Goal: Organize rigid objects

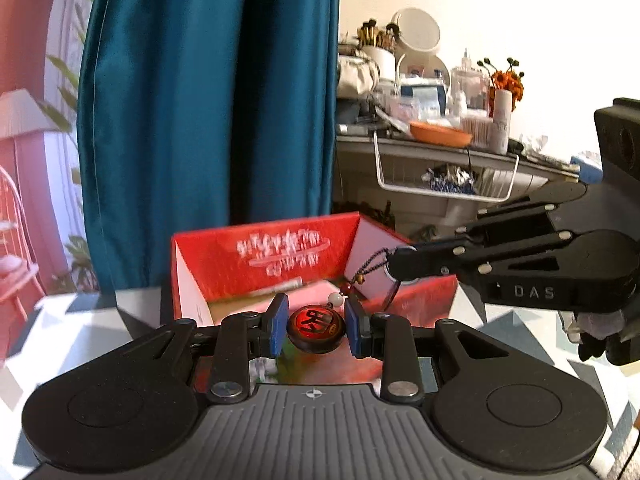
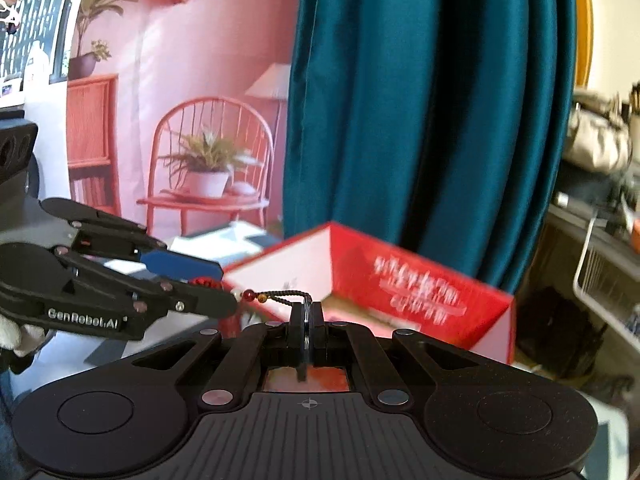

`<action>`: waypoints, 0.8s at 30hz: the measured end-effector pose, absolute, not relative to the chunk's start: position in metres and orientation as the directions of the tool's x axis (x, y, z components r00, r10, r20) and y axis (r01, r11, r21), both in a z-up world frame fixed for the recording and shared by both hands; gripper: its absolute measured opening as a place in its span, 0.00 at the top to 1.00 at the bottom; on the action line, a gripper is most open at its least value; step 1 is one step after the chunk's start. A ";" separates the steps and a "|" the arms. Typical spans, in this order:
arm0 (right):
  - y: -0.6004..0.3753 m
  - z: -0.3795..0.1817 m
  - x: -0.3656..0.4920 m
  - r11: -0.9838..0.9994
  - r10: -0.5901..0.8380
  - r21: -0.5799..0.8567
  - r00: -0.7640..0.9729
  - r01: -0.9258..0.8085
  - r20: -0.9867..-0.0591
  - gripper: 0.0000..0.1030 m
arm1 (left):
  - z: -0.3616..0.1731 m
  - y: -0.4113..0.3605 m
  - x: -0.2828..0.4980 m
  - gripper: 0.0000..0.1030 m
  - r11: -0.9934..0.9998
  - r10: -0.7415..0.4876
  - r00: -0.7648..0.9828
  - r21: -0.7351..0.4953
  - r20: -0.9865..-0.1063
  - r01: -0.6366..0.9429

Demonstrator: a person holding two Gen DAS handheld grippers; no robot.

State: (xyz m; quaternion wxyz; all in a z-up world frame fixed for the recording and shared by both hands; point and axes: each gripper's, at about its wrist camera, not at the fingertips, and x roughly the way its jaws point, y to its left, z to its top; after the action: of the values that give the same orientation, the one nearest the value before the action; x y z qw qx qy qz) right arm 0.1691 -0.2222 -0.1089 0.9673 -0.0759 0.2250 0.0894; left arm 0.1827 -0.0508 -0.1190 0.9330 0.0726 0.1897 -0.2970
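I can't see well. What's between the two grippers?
A dark beaded cord runs from the round pendant in the left gripper to the ring in the right gripper; both views show it.

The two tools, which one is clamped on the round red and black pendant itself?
The left tool: its blue pads sit on either side of the pendant. The right tool pinches a ring on the beaded cord's other end.

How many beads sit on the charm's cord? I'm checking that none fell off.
3 show: a white bead just above the round pendant, a dark red bead next, then a small amber bead. Others may be hidden or blurred.
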 end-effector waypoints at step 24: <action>-0.279 -0.164 0.283 0.988 0.139 0.141 0.806 -0.070 -0.576 0.98 | -0.154 -0.068 0.301 0.69 0.856 -0.484 0.680 -0.136 -0.551 0.500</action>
State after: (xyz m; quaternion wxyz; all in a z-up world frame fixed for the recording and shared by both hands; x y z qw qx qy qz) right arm 0.2829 -0.2794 -0.1636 0.9485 0.0564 0.3069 0.0551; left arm 0.3012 -0.0681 -0.1542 0.9164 0.0129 0.2967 -0.2683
